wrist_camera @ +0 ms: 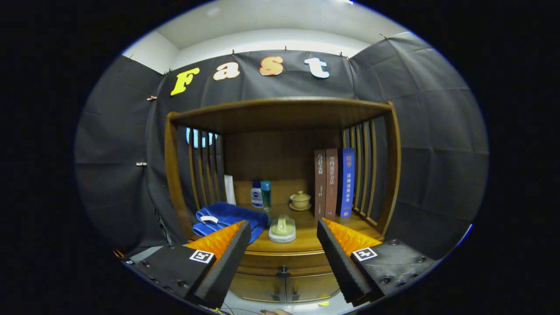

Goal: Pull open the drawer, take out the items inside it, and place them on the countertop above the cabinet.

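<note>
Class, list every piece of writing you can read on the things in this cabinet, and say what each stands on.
Three book spines: characters, too blurred to read.
White bottle: label too small to read.
Gripper, fingers open and empty before the drawer: square markers, no words.

Three upright books (334, 183), two bottles (260, 194), one folded blue towel (229, 217), one lidded cup (300, 200) and one soap dish (282, 229) are counted at frame centre; the gripper (283, 232), fingers apart, is seen below.
</note>
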Tool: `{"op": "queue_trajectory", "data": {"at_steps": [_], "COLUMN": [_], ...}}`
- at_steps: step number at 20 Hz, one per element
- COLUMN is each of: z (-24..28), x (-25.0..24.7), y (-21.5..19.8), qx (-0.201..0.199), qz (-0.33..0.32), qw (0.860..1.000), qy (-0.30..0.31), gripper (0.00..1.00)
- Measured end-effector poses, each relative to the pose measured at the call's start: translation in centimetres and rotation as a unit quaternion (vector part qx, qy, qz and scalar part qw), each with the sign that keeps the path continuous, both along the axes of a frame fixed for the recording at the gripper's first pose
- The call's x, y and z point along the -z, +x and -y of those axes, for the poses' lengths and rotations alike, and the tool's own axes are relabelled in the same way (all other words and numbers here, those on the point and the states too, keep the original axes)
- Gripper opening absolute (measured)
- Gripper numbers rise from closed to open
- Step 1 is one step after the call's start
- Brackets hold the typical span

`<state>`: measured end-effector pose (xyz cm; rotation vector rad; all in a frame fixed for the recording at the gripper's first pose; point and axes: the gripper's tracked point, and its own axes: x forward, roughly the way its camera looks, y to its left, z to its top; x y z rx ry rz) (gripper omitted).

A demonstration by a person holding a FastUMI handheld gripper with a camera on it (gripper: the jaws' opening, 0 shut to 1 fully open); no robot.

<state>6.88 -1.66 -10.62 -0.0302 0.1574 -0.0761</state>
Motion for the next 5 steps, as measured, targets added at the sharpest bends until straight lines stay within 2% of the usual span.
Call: {"op": "queue_trajectory", "data": {"at_steps": [5], "z": [-0.5], "x": [-3.5], "y": [-3.2], "qx": [-0.004], "qz": [0.023], "qw": [1.000], "qy": [-0.003], "gripper": [0.99]}}
